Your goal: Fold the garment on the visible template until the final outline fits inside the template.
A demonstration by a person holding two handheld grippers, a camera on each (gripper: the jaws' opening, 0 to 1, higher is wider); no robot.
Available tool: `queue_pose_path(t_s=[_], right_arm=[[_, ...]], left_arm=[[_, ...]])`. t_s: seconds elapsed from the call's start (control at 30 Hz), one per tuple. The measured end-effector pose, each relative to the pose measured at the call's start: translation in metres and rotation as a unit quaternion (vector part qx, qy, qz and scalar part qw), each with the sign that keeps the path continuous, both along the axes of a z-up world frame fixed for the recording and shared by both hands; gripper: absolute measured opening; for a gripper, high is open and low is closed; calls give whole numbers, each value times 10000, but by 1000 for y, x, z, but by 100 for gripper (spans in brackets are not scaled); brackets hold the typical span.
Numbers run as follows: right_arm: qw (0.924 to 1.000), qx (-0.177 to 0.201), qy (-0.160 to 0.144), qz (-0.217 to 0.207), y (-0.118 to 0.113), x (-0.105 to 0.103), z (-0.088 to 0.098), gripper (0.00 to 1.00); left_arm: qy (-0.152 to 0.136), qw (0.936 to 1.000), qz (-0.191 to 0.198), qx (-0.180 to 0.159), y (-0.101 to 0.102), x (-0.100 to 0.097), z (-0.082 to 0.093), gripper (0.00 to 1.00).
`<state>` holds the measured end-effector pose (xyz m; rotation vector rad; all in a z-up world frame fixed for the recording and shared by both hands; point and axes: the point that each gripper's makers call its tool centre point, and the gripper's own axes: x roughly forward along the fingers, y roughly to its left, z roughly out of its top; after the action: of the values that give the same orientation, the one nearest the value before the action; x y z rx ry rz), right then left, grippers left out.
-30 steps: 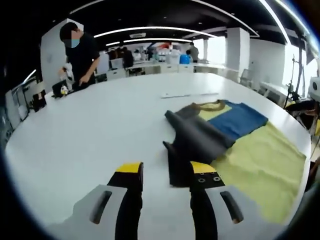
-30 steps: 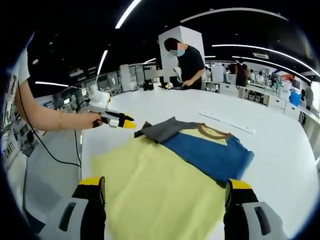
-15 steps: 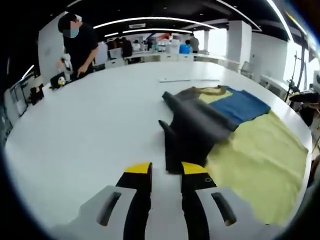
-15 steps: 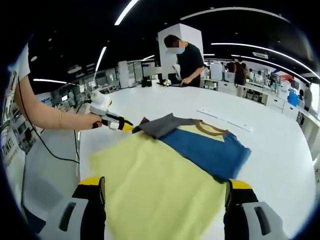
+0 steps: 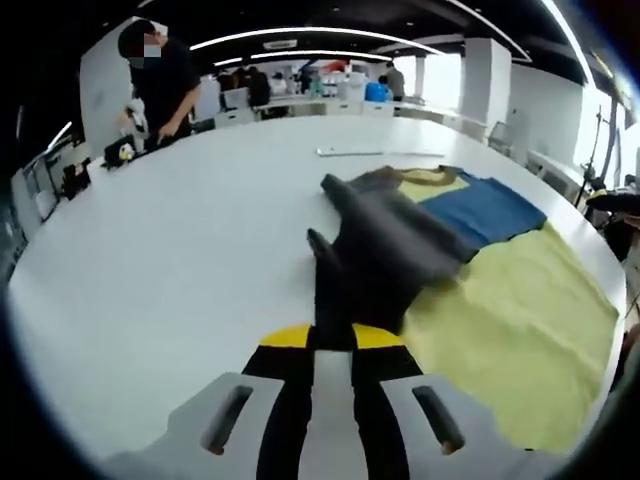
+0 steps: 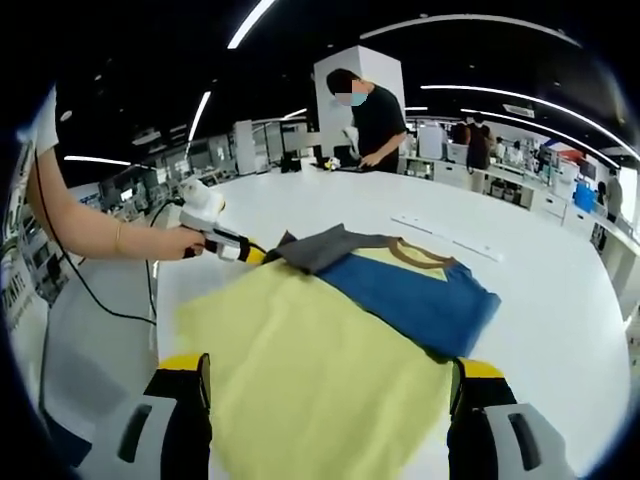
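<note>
Jaws of my left gripper (image 5: 333, 338) were closed on the garment's (image 5: 400, 245) grey sleeve, the pinch itself blurred. My right gripper (image 6: 330, 385) gaped wide, empty, above the yellow template (image 6: 310, 370) on the desk (image 5: 180, 250).

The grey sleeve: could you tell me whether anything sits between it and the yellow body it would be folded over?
Nothing visible does. The left gripper is shut on the grey sleeve, and the yellow body beside it lies bare, the right gripper open over its near edge.

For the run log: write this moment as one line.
left gripper: shut on grey sleeve | right gripper: open, above yellow template | garment: unfolded
</note>
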<state>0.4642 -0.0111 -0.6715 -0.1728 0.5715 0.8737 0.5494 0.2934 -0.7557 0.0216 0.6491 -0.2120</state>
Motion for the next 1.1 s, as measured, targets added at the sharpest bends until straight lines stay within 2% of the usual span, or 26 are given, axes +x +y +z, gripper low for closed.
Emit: queue_pose_path(t_s=[0.27, 0.5, 0.97, 1.03, 1.1], right_arm=[[9999, -121, -9, 47, 0, -2, -4, 99], [10000, -43, 41, 79, 3, -4, -4, 99], [10000, 25, 90, 8, 2, -5, -8, 99], [9999, 103, 83, -53, 2, -4, -6, 99], [9996, 226, 79, -115, 2, -4, -2, 99]], left_arm=[[86, 9999, 29, 61, -4, -2, 1, 7], [87, 9997, 105, -187, -3, 1, 2, 2], [-179, 9996, 194, 27, 25, 0, 23, 1], [-205, 9995, 94, 228, 29, 0, 26, 1], [-259, 9995, 79, 139, 30, 0, 30, 1]])
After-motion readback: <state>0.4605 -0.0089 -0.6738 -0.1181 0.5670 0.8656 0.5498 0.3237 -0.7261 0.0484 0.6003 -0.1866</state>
